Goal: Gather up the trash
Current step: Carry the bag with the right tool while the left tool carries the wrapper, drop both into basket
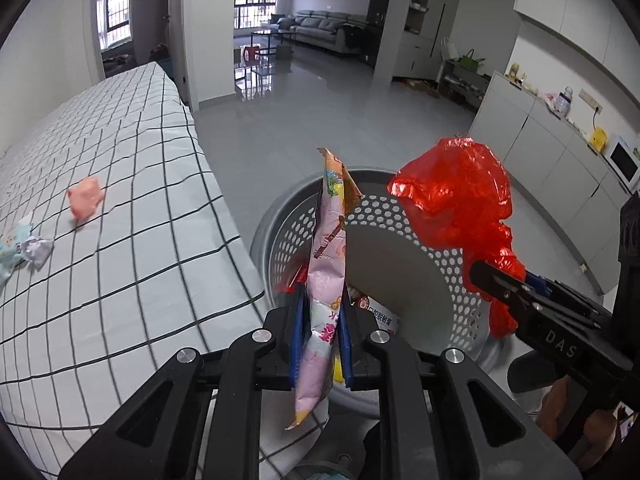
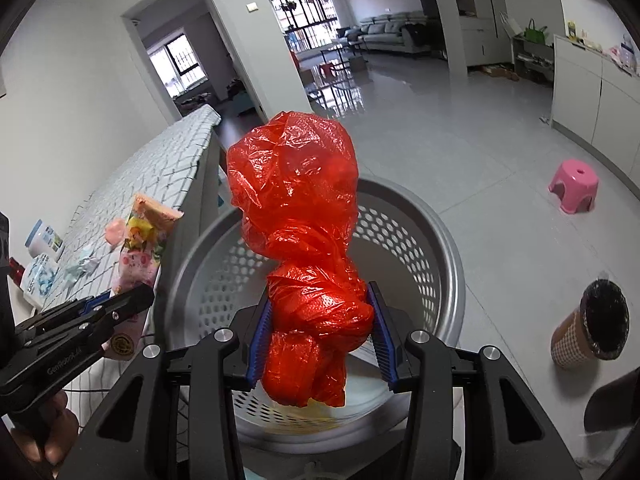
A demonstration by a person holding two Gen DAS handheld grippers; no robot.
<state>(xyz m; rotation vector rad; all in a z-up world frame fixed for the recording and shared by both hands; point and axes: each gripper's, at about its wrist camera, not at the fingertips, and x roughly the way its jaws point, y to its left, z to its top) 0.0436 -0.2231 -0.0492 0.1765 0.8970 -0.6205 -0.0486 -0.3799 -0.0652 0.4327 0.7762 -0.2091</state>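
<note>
My left gripper [image 1: 322, 312] is shut on a pink snack wrapper [image 1: 327, 280] and holds it upright over the near rim of a grey perforated basket [image 1: 288, 208]. My right gripper [image 2: 320, 316] is shut on a crumpled red plastic bag [image 2: 296, 208] above the same basket [image 2: 420, 248]. The red bag also shows in the left wrist view [image 1: 456, 196], and the wrapper in the right wrist view [image 2: 140, 248]. A box lies inside the basket [image 1: 380, 314]. A pink crumpled wad [image 1: 85, 198] and a pale crumpled wrapper [image 1: 24, 248] lie on the checked tablecloth [image 1: 120, 260].
The table stands left of the basket. Bottles and packets [image 2: 40, 264] sit at the table's near end. A pink stool [image 2: 574, 190] and a small lined bin [image 2: 592, 326] stand on the grey floor to the right. White cabinets [image 1: 552, 148] line the right wall.
</note>
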